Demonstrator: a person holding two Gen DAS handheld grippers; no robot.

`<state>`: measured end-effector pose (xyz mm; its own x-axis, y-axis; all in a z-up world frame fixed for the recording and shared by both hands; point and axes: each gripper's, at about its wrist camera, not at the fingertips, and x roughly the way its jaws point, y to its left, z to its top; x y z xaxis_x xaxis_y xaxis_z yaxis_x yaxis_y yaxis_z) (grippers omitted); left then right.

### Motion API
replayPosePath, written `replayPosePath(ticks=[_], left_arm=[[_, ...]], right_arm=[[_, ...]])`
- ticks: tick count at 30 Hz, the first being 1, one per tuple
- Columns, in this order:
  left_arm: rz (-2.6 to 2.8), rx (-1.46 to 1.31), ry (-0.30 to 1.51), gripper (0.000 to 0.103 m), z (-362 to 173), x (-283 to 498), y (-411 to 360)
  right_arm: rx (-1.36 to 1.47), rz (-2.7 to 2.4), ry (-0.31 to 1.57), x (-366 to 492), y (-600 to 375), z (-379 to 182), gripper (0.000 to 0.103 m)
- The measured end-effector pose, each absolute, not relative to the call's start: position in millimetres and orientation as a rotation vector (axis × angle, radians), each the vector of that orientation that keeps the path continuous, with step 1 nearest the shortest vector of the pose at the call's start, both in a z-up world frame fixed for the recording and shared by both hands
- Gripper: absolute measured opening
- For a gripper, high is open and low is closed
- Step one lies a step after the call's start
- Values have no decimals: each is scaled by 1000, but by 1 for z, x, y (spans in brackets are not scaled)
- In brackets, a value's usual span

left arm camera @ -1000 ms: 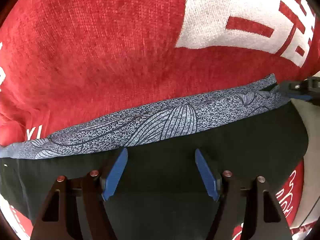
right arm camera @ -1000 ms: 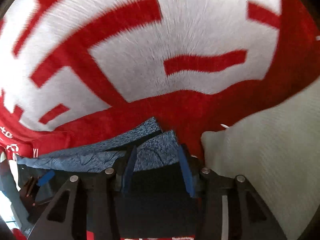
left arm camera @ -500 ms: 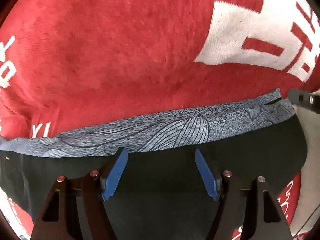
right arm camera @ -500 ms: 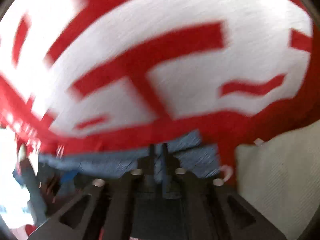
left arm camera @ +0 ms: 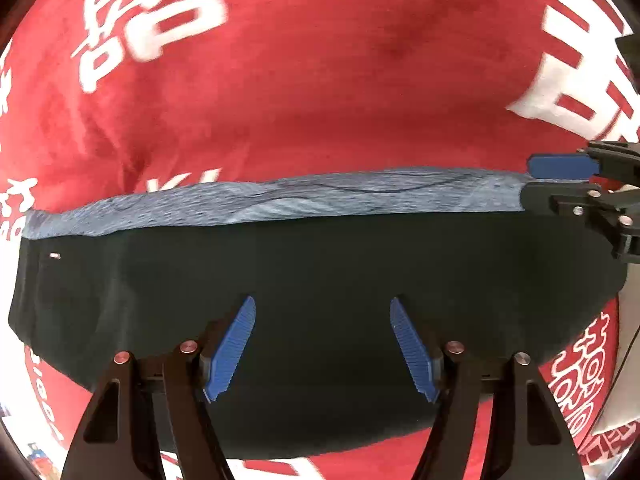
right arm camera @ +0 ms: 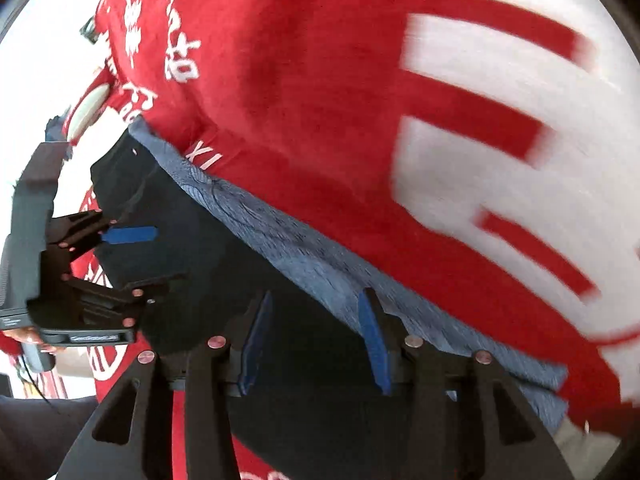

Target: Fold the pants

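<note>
The pants (left arm camera: 320, 276) are black with a grey-blue patterned band (left arm camera: 280, 200) along the far edge. They lie folded flat on a red blanket (left arm camera: 304, 92). My left gripper (left arm camera: 322, 312) is open, its blue pads apart just above the black cloth. My right gripper (right arm camera: 316, 308) is open over the pants' right end, where black cloth (right arm camera: 224, 264) meets the patterned band (right arm camera: 320, 264). The right gripper shows at the right edge of the left wrist view (left arm camera: 568, 178). The left gripper shows at the left of the right wrist view (right arm camera: 132, 256).
The red blanket carries large white characters (right arm camera: 500, 120) and smaller white writing (left arm camera: 152, 12). A pale cloth surface (left arm camera: 630, 320) lies at the right beyond the blanket. A hand on the left gripper's handle (right arm camera: 32, 340) shows in the right wrist view.
The right gripper has opened after being shut half a second ago, and swung round to face left along the pants. The left gripper has drawn back, so more black cloth shows.
</note>
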<state>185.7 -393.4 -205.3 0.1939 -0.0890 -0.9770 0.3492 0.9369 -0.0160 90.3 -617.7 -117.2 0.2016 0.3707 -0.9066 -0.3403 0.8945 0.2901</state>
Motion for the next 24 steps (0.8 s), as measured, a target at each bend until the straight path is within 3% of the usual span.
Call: replayPosePath(ticks=[10,12,14,20,24], left_arm=[[-393,222,1332,71,-218,193,-361],[-393,231,1365,71,-231,197,-359],[-397,206,1360,71,-232,199,-356],[-403,181,1283,71,-212,216,-348],[-367,218,1315,71,-233,227,-344]], right_arm=[[-213,568,1343,134,-518,-154,49],[-226,551,1425,138,-511,-171,42],[-204,520,1445,140,-509,-168,11],[-284,448,1396,145,-494,-144,7],[-345,377,1387,152,-486,-157,7]])
